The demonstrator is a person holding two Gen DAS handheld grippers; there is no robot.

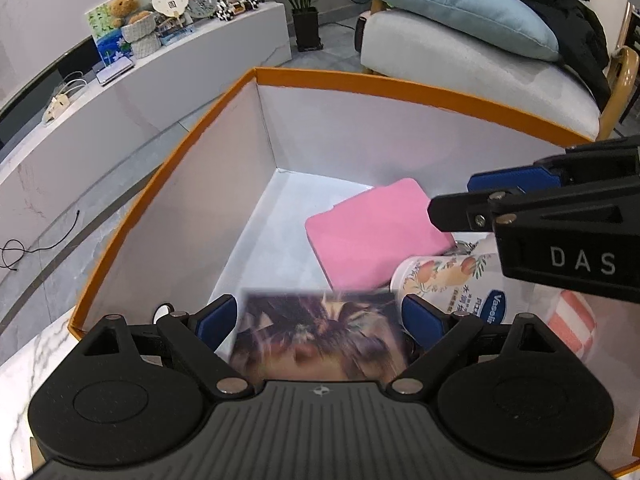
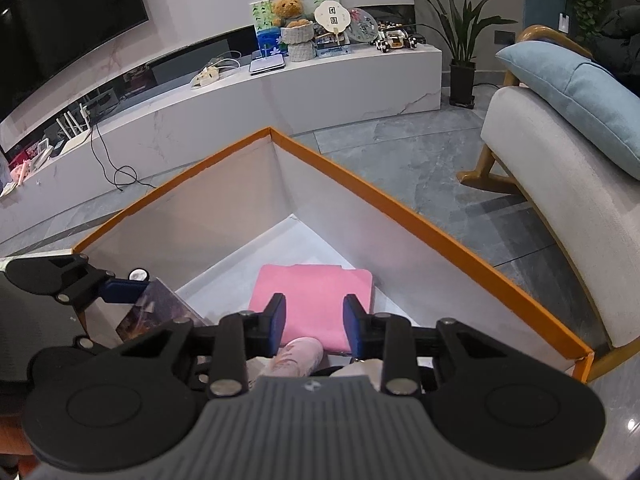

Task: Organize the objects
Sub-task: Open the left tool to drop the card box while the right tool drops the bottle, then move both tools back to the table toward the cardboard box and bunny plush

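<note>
Left wrist view: left gripper (image 1: 318, 316) clamped a picture card (image 1: 320, 336) over the orange-rimmed box (image 1: 360, 80), apparently for stowing. Right gripper (image 2: 314, 320), jaws apart and grasping nothing, hung inside the box above the lotion bottle (image 2: 300, 356), beside the pink pad (image 2: 316, 300).

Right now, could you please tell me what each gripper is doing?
Left gripper: closed on a picture card.
Right gripper: open, holding nothing, over the lotion bottle.

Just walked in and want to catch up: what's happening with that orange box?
A person holds tongs in each hand and is packing things into the orange-rimmed box. The left tongs grip a picture card, lowering it at the box's near side. The right tongs hang over a floral lotion bottle lying in the box, with nothing pinched between them. A pink folded cloth already lies on the box floor, and something red-and-white striped sits beside the bottle.
</note>
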